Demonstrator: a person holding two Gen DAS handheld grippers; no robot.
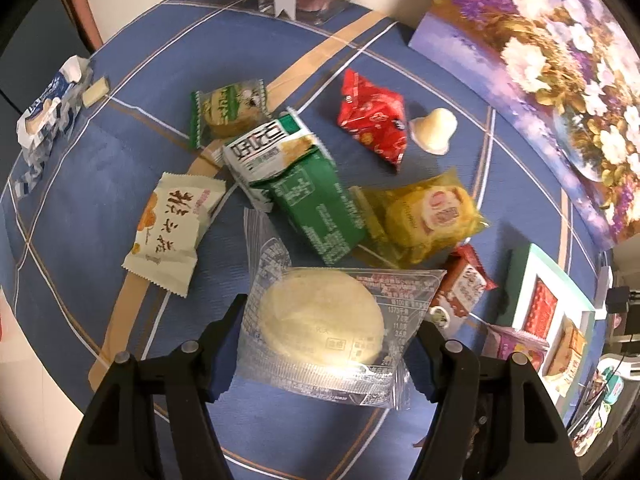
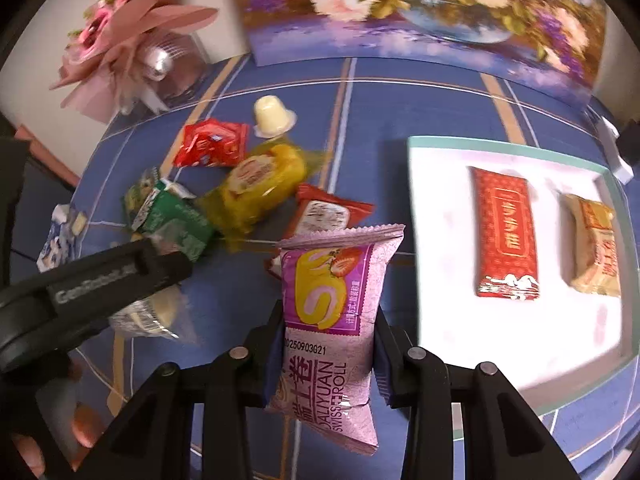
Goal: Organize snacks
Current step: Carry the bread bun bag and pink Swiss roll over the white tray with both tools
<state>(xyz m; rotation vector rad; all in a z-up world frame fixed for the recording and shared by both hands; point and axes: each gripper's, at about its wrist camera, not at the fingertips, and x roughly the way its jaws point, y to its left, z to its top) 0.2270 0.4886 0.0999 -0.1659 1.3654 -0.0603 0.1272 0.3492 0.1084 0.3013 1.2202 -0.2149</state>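
Right gripper (image 2: 326, 364) is clamped on a purple Swiss roll packet (image 2: 330, 320), bottom centre of its view, white tray (image 2: 440, 240) at right holding a red packet (image 2: 505, 236). Left gripper (image 1: 320, 344) grips a clear-wrapped round pastry (image 1: 320, 320), lower centre, loose snacks on the blue tablecloth (image 1: 100, 168) above.

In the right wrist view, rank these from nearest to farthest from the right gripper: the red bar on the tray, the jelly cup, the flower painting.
From the right gripper, shut on the purple Swiss roll pack:
1. Red bar, on the white tray to the right.
2. Jelly cup, beyond the snack pile, up and left.
3. Flower painting, propped at the table's far edge.
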